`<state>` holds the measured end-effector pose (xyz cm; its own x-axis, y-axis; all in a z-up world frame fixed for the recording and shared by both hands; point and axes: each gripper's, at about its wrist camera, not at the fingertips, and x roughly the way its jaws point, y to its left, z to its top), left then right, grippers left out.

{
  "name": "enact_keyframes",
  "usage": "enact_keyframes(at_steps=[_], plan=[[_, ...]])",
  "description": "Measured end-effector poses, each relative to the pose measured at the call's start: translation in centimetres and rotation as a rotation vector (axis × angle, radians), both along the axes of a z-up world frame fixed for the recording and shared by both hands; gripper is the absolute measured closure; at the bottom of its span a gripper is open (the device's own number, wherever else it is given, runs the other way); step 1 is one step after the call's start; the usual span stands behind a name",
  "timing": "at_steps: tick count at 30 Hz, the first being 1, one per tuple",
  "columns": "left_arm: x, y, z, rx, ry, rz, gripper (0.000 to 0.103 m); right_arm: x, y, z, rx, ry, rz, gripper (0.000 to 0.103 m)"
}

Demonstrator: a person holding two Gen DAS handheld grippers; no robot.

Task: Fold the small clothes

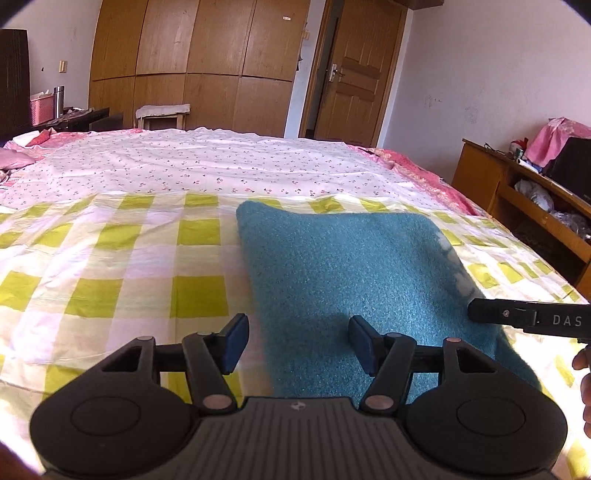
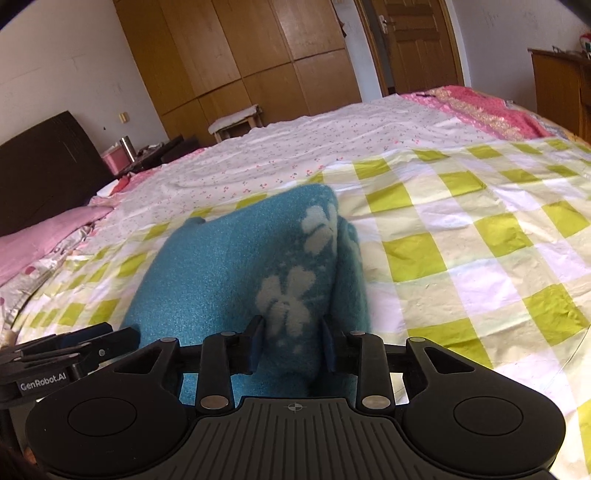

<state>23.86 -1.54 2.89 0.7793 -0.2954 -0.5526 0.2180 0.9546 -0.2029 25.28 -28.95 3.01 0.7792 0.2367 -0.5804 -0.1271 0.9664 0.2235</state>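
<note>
Both sets of fingers released — left gripper [image 1: 297,341] over the folded blue garment [image 1: 354,266], right gripper [image 2: 292,341] straddling its flowered edge; press flat, don't drag.

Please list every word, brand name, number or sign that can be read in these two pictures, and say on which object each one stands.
"DAS": white letters on the black body of the right gripper, cut off by the edge of the left wrist view, so the word may go on.
"GenRobot.AI": white letters on the black body of the left gripper, at the left edge of the right wrist view.
A small white sticker on the wardrobe: too small to read.
No other text can be read.
</note>
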Motion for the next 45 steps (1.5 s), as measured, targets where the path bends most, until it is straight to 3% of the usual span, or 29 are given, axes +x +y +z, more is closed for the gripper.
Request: enact_keyframes(at_steps=[1, 2, 5, 7, 10, 13, 16, 20, 24, 31, 34, 39, 45], plan=[[0.1, 0.2, -0.2, -0.008, 0.005, -0.002, 0.036, -0.4, 0.2, 0.2, -0.024, -0.019, -0.007, 0.053], [0.1, 0.4, -0.4, -0.019, 0.007, 0.001, 0.034, -0.7, 0.2, 0.1, -0.040, -0.028, -0.008, 0.041], [0.1, 1.1, -0.9, -0.064, 0.018, -0.012, 0.031, -0.8, -0.1, -0.6, -0.077, -0.031, -0.022, 0.030], [0.3, 1.3, -1.3, -0.093, 0.031, -0.037, 0.026, -0.4, -0.8, -1.3, -0.044, -0.013, -0.020, 0.026], [1.1, 1.1, -2.2, -0.150, 0.066, -0.088, 0.024, 0.9, -2.1, -2.6, 0.086, 0.065, 0.006, 0.026], [2.5, 0.9, -3.1, -0.214, 0.110, -0.121, 0.010, 1.7, -3.6, -3.8, 0.210, 0.116, 0.030, 0.026], [3.6, 0.5, -4.0, -0.250, 0.141, -0.141, 0.006, 2.8, -4.5, -5.3, 0.337, 0.173, 0.049, 0.025], [3.3, 0.5, -4.1, -0.281, 0.152, -0.134, 0.009, 2.8, -3.7, -5.7, 0.340, 0.156, 0.046, 0.023], [1.5, 0.8, -3.5, -0.261, 0.150, -0.142, 0.012, 2.1, -3.9, -5.7, 0.413, 0.193, 0.048, 0.036], [-4.6, 2.5, -2.9, -0.237, 0.186, -0.170, 0.015, -2.8, -2.7, -4.5, 0.382, 0.269, 0.106, 0.042], [-7.4, 2.0, -2.9, -0.190, 0.179, -0.174, 0.016, -5.3, -2.3, -4.5, 0.341, 0.288, 0.106, 0.042], [-9.4, 1.0, -1.2, -0.070, 0.099, -0.116, 0.018, -8.4, -1.4, -2.5, 0.187, 0.211, 0.042, 0.038], [-9.7, -0.1, 2.4, 0.075, -0.063, -0.056, 0.020, -11.1, 0.9, 2.0, -0.031, -0.023, -0.003, 0.038]])
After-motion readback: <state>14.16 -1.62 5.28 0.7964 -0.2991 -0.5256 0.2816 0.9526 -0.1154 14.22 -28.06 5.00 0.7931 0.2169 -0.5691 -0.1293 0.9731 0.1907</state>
